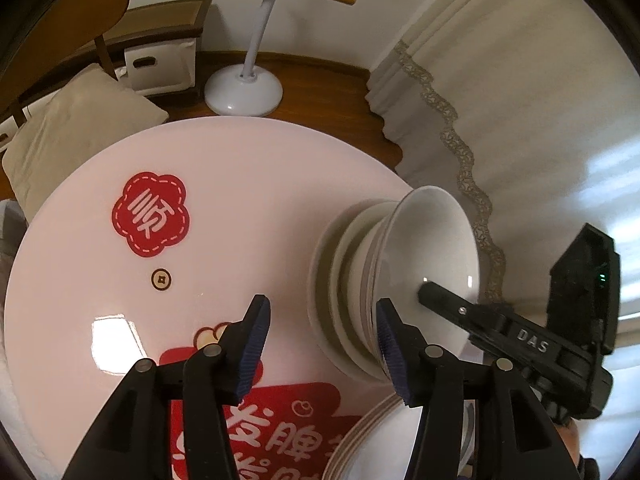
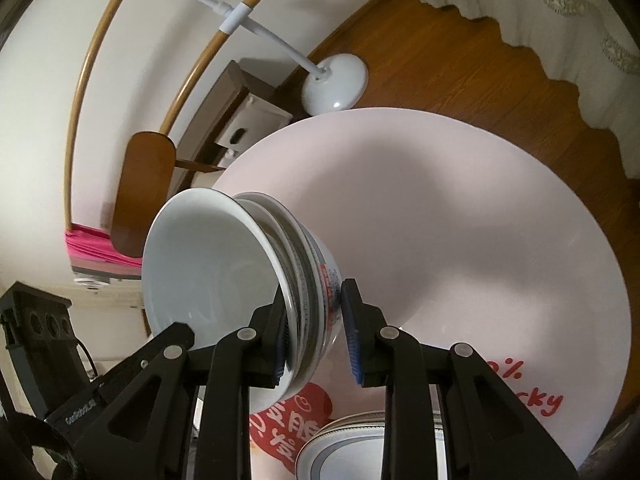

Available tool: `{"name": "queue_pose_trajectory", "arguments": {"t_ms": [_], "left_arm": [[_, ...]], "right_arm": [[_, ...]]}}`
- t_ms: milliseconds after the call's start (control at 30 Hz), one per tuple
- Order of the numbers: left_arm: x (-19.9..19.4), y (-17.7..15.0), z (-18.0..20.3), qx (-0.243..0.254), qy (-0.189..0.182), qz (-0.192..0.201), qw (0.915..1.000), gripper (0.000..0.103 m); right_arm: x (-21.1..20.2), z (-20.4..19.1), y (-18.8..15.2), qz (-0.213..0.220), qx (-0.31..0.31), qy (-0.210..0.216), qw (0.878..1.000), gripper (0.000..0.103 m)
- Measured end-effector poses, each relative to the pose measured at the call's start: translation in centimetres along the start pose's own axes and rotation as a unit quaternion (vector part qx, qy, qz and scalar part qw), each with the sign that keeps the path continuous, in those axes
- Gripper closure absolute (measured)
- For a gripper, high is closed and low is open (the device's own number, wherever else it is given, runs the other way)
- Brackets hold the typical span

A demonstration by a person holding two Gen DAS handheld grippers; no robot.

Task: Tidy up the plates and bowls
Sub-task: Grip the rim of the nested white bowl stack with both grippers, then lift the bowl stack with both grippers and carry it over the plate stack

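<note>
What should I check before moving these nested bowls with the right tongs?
1. Right tongs straddle the bowl stack's rim: ok.
2. Firmly clamped: cannot tell, the outer pad seems off the wall.
3. Stack nested evenly: not ok, rims look fanned and tilted.
4. Left tongs open and empty: ok.
5. Plate stack below, near table edge: ok as a landing spot, clearance cannot tell.
</note>
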State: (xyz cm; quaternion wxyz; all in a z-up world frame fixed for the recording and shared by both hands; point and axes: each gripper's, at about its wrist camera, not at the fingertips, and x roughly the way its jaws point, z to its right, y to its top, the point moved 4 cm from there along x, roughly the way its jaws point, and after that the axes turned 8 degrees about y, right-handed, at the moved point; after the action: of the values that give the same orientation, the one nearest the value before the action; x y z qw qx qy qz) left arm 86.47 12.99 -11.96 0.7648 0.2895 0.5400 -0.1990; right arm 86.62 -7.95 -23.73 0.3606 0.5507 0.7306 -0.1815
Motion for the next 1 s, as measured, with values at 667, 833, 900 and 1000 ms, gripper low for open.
{"name": "queue_pose_trajectory", "arguments": {"t_ms": [667, 833, 900, 1000], "left_arm": [[3.4, 1.5, 0.2, 0.003, -0.011, -0.027, 0.9996, 0.055], [4.0, 1.6, 0.7, 0.007, -0.021, -0.029, 0.9993, 0.064], [4.2, 1.6, 0.8, 0.007, -0.026, -0.03, 0.9992, 0.067], [4.4, 1.6, 1.0, 0.007, -0.039, -0.031, 0.9987, 0.072]], "right_arm": [[-0.3, -0.1, 0.4, -0.008, 0.019, -0.024, 0.999, 0.058], [0.2, 0.0, 0.3, -0.01, 0.024, -0.007, 1.0, 0.062], [0.3, 0.3, 0.3, -0.013, 0.025, -0.005, 1.0, 0.065], [0.4, 0.6, 0.4, -0.012, 0.028, -0.004, 1.0, 0.071]]}}
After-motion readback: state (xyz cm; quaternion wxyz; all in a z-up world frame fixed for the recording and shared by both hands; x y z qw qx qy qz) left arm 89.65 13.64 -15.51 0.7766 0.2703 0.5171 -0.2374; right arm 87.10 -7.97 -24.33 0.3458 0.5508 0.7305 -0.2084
